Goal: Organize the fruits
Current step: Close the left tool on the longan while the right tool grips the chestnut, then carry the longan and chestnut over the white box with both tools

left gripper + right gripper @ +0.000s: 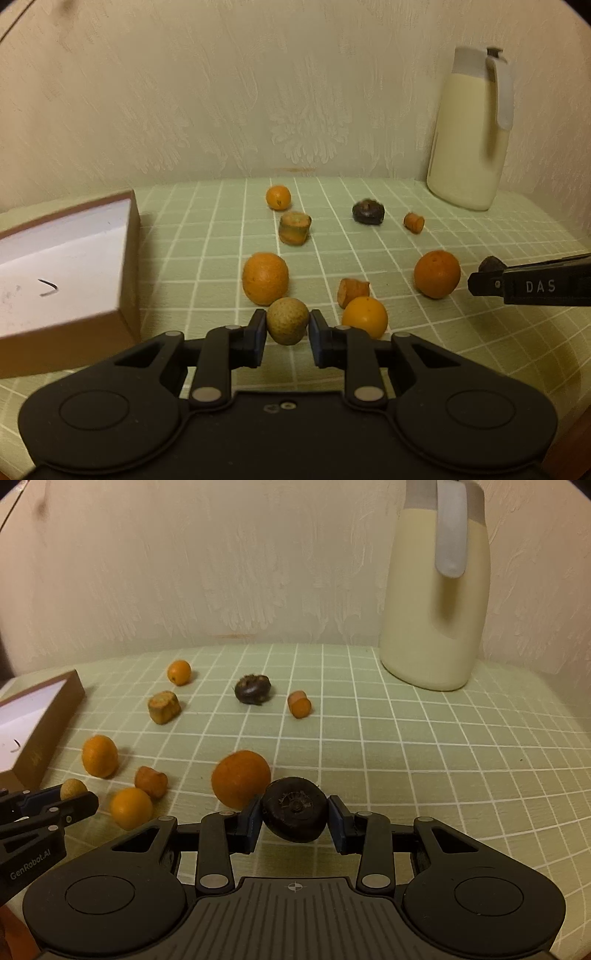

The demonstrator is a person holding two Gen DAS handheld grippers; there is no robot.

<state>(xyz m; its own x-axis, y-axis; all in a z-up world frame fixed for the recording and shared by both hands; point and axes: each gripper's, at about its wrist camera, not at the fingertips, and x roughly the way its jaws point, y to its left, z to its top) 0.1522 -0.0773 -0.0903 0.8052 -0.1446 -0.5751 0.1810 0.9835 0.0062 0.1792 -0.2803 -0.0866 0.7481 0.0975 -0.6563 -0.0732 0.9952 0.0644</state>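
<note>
Oranges [241, 778] crowding both tools, box [74, 273] left, jug [436, 590] behind

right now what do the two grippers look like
Both are matte black plastic with linked arms on silver rivets and blue-padded jaws. The left gripper reads GenRobot.AI on its side; the right gripper reads DAS and has a ribbed grey top. No cables or sleeves show.

The left tool [287, 326] is matte black with blue pads and silver pivot screws. The right tool [295, 818] matches it, with a ribbed grey top. White lettering marks their sides.
</note>
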